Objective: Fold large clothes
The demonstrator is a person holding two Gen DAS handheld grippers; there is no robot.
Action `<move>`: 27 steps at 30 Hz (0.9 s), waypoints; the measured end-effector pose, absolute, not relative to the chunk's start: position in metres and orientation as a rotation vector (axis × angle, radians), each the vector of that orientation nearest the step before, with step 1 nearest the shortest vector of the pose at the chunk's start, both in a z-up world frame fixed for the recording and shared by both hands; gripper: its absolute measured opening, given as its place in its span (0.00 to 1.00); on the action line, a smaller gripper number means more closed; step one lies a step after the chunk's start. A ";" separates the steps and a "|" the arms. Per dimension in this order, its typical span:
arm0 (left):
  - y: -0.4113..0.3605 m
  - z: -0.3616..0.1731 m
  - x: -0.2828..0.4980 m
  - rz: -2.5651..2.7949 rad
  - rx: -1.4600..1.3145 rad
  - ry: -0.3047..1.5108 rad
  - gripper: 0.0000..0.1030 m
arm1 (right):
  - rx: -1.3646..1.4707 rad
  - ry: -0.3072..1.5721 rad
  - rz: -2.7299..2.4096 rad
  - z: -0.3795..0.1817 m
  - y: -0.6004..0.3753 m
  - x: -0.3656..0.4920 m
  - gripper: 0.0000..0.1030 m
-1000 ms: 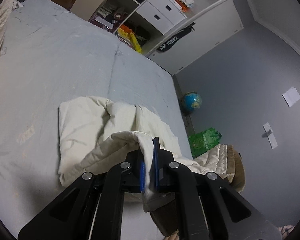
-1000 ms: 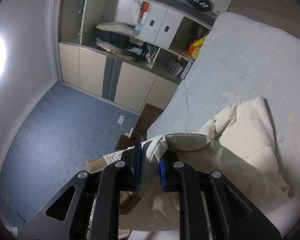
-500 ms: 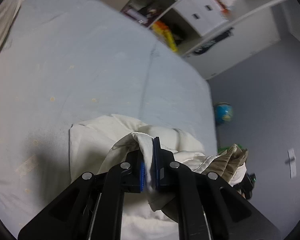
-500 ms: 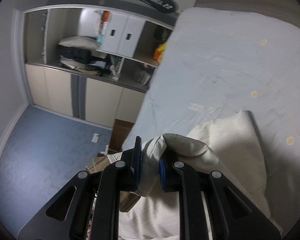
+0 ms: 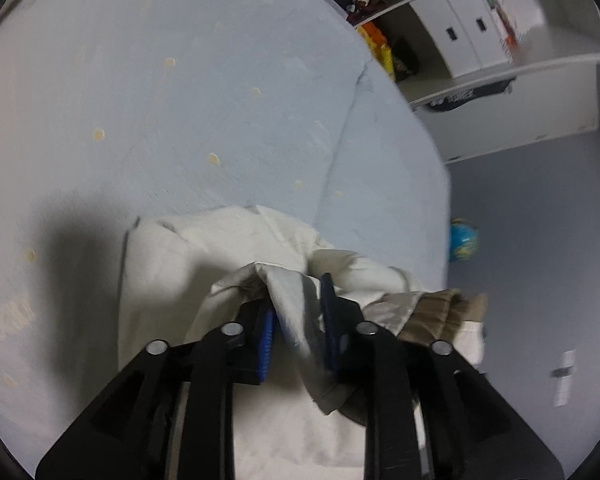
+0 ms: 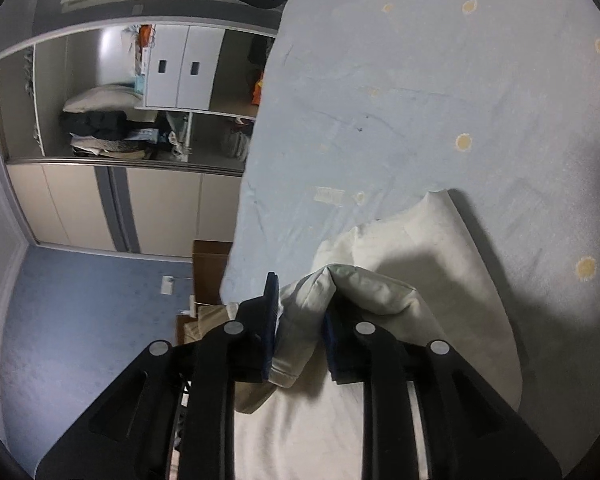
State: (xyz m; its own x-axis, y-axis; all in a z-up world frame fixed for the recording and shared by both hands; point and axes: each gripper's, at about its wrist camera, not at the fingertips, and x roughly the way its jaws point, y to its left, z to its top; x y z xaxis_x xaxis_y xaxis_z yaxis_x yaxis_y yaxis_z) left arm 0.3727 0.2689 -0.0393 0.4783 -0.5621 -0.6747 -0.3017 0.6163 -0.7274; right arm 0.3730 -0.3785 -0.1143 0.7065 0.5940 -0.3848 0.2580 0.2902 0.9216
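Cream-coloured soft cotton garment (image 5: 188,280) lies bunched at the near edge of the pale blue bedsheet (image 5: 180,100). Left gripper (image 5: 296,312): jaws spread, cloth fold loose between the pads. Right gripper (image 6: 300,312): likewise parted around a puffed fold. Fabric looks light, limp, prone to slumping; best pinched at hems or corners. A second ago both claws were clamped tight and the fold held higher; now released, cloth settling on the bed.
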 end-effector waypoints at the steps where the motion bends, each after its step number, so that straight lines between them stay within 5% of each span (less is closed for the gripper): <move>1: 0.275 -0.035 0.368 -0.213 -0.986 1.089 0.39 | 1.301 0.797 0.269 -0.111 -0.380 0.370 0.21; 3: 0.290 -0.018 0.354 -0.176 -1.003 1.022 0.81 | 1.295 0.793 0.275 -0.103 -0.381 0.366 0.26; 4: 0.295 -0.010 0.349 -0.165 -0.997 0.983 0.84 | 1.300 0.783 0.283 -0.098 -0.383 0.364 0.32; 9: 0.293 0.036 0.329 -0.067 -0.706 0.973 0.76 | 1.338 0.733 0.262 -0.074 -0.387 0.357 0.56; 14: 0.233 0.062 0.310 -0.096 -0.428 0.942 0.73 | 1.218 0.675 0.258 -0.031 -0.375 0.353 0.57; 25: 0.053 0.066 0.310 -0.176 -0.026 0.806 0.72 | 0.498 0.841 0.265 0.015 -0.252 0.339 0.57; 27: 0.034 0.056 0.320 -0.159 0.023 0.821 0.63 | 0.399 0.845 0.271 0.010 -0.223 0.333 0.57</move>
